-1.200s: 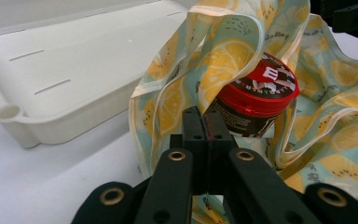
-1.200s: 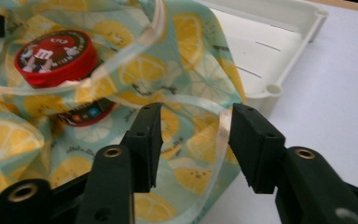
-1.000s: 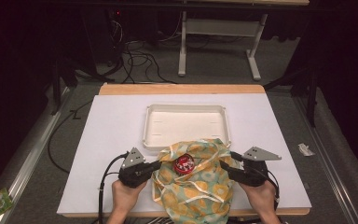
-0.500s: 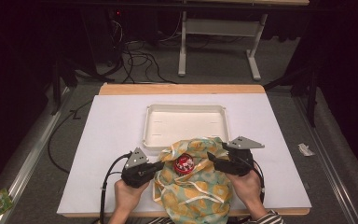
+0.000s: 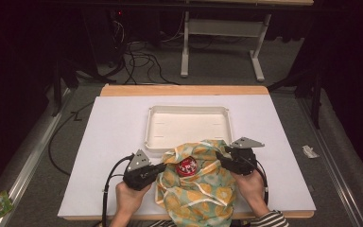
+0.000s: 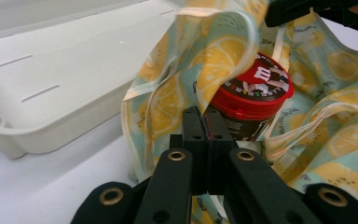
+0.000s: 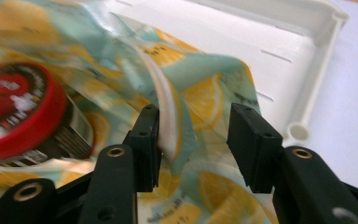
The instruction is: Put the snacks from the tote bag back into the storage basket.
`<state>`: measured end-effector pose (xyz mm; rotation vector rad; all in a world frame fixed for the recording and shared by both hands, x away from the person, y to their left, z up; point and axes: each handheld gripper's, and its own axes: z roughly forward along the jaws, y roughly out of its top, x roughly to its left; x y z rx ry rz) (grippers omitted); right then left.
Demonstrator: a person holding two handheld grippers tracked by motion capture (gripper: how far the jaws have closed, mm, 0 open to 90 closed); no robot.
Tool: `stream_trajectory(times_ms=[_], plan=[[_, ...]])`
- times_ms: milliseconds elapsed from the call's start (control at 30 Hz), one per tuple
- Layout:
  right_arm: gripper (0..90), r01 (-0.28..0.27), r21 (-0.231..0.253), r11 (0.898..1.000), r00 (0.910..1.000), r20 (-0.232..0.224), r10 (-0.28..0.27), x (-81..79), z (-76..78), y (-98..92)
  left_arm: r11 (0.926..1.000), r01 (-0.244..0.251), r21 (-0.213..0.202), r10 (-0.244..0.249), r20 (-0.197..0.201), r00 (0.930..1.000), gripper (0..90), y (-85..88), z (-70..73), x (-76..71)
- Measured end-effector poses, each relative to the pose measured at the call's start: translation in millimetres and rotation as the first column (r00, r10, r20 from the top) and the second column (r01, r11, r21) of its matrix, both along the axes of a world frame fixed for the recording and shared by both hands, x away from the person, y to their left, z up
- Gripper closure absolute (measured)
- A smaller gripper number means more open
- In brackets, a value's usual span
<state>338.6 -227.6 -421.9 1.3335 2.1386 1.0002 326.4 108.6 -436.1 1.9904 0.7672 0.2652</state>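
Holding the lemon-print cloth bag (image 5: 196,189) pinched in the left gripper (image 5: 160,169), right gripper (image 7: 193,140) closing on the rim, unclamped; red-lidded round candy tub (image 6: 251,100) sits inside, white plastic tray (image 5: 187,126) bare.

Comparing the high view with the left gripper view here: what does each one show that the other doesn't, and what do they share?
The high view alone shows the whole table, both of the person's hands and the cables on the floor. The left gripper view alone shows the left gripper with its jaws closed together at the lemon-print bag, and the can's side wall below the lid. Both show the bag, the red-lidded can inside it, the white tray and the right gripper.
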Motion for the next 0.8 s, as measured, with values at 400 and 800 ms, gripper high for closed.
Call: stream_trajectory(times_ms=[400,800], plan=[[55.2,0.071,-0.050,0.996,0.9975,0.008,-0.070,-2.2,-7.2,-28.5,0.9994,-0.031,0.017,0.030,0.006,0.9995,89.8,5.1,-1.0,2.6],[55.4,0.123,-0.064,0.990,0.9924,0.017,-0.122,-5.7,-10.1,-49.0,0.9986,-0.052,0.011,0.052,0.013,0.9986,89.8,8.4,2.6,5.2]])
